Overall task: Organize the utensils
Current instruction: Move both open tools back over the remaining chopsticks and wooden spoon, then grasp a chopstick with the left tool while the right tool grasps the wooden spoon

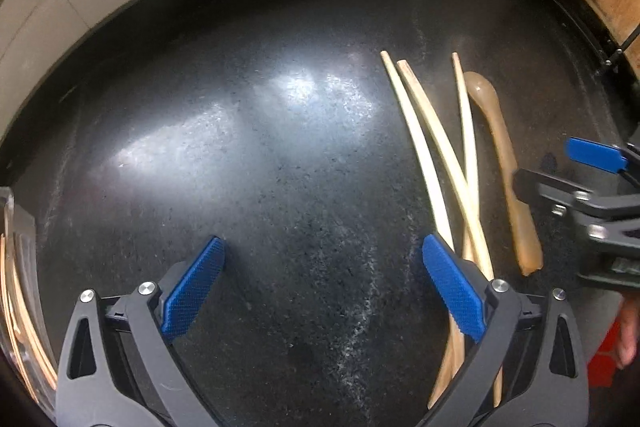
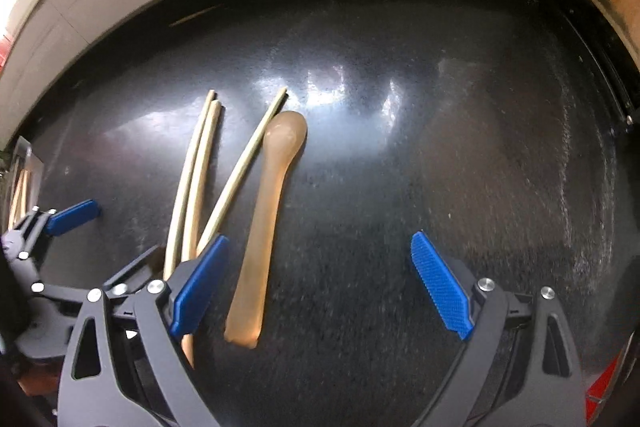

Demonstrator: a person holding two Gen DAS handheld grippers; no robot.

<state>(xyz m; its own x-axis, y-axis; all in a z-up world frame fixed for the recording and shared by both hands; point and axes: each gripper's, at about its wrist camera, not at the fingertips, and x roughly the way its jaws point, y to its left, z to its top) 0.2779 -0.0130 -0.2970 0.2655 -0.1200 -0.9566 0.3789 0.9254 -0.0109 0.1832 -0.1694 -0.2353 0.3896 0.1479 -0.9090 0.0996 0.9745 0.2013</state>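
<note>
On a dark stone counter [image 2: 400,187] lie three chopsticks [image 2: 192,187] and a tan spoon [image 2: 260,227]. Both grippers, left gripper [image 1: 322,285] and right gripper [image 2: 320,283], hover wide and empty. Best centre the right one over the spoon's handle before closing.

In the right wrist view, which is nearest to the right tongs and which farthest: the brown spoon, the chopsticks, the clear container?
1. Brown spoon: its handle end lies between the open right tongs, toward the left finger.
2. Chopsticks: left of the spoon, ends hidden behind the left finger.
3. Clear container: at the far left edge, beyond the left tongs.
</note>
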